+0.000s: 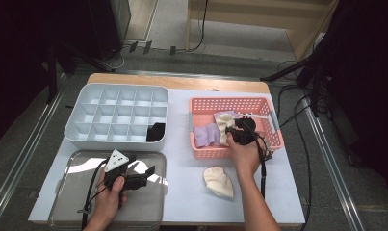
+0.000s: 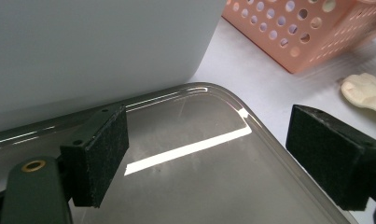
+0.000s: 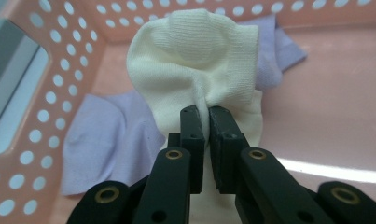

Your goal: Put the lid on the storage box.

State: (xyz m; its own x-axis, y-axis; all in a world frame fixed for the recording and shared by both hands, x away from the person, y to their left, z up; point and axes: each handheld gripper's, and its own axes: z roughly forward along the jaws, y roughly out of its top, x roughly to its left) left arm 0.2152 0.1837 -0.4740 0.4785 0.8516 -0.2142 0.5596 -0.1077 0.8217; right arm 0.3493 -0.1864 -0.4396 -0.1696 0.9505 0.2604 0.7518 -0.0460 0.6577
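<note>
Softly does it: cream sock pinched inside the pink basket

Nearest the person, the left gripper (image 1: 150, 174) rests over the steel tray (image 1: 76, 211), level with the table, jaws spread wide with nothing between them; the left gripper view shows both black pads (image 2: 99, 156) apart above bare metal. The left hand (image 1: 109, 192) wraps the handle from below.

Just short of the pink basket (image 1: 230, 151), a second cream sock (image 1: 219, 182) lies flat on the white table (image 1: 182, 202).

Inside the basket, toward its front wall, the right gripper (image 3: 207, 112) has its jaws pressed together on a fold of the cream sock (image 3: 195, 60). Knit fabric bunches up between the pads. The right hand (image 1: 244, 154) reaches forward over the basket's near rim, gripper tilted downward into it.

Handling judgement: the sock is light, soft and limp, not fragile, not slippery against foam pads. It will sag and trail when lifted, so a pinch on a gathered fold near the middle, as here, suits it. Risk: snagging the purple socks (image 3: 106, 140) beside and partly under it.

Left of the basket sits the divided white organizer (image 1: 117, 115), one near cell holding a dark item (image 1: 156, 131).
</note>
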